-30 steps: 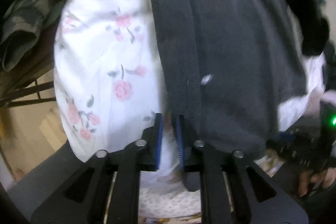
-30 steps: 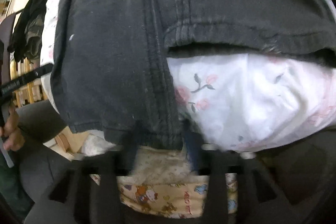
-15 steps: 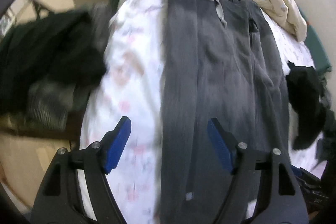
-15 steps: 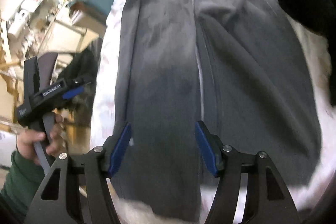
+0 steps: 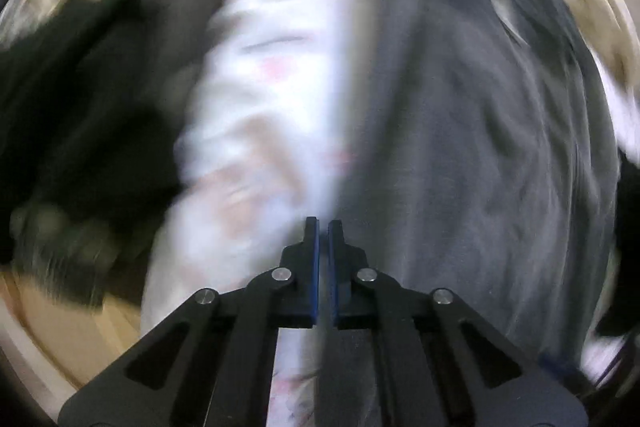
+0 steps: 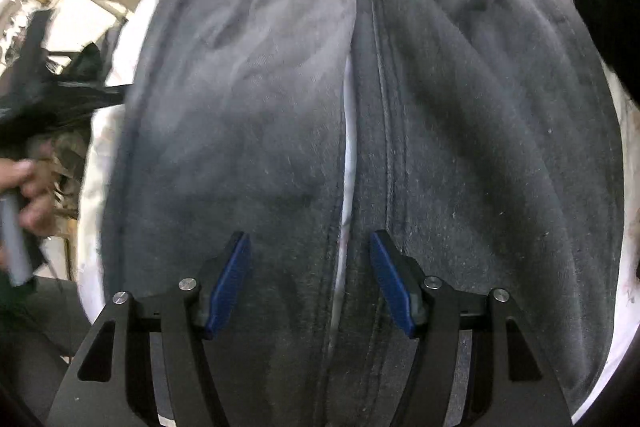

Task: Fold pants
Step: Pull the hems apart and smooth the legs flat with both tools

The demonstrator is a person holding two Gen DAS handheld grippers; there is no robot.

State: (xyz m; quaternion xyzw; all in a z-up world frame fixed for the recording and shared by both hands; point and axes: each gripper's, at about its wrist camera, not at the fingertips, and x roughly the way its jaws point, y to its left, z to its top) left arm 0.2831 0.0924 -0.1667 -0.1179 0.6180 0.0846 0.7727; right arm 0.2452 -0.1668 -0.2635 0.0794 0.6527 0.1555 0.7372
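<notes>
The dark grey pants [image 6: 440,131] lie flat along the bed's white floral sheet [image 5: 272,99], legs side by side with a thin strip of sheet showing between them. The right gripper [image 6: 310,277] hovers released over that gap. The left gripper [image 5: 323,259], its jaws having just been closing, is clenched with nothing between them at the pants' left edge; that view is blurred.

One pair of dark grey pants [image 6: 400,107], two legs side by side, lies on one white floral sheet [image 5: 272,99]. Two grippers: left gripper [image 5: 323,227] and right gripper [image 6: 310,247], both above the pants. Left of the pants: one hand [image 6: 28,195].
</notes>
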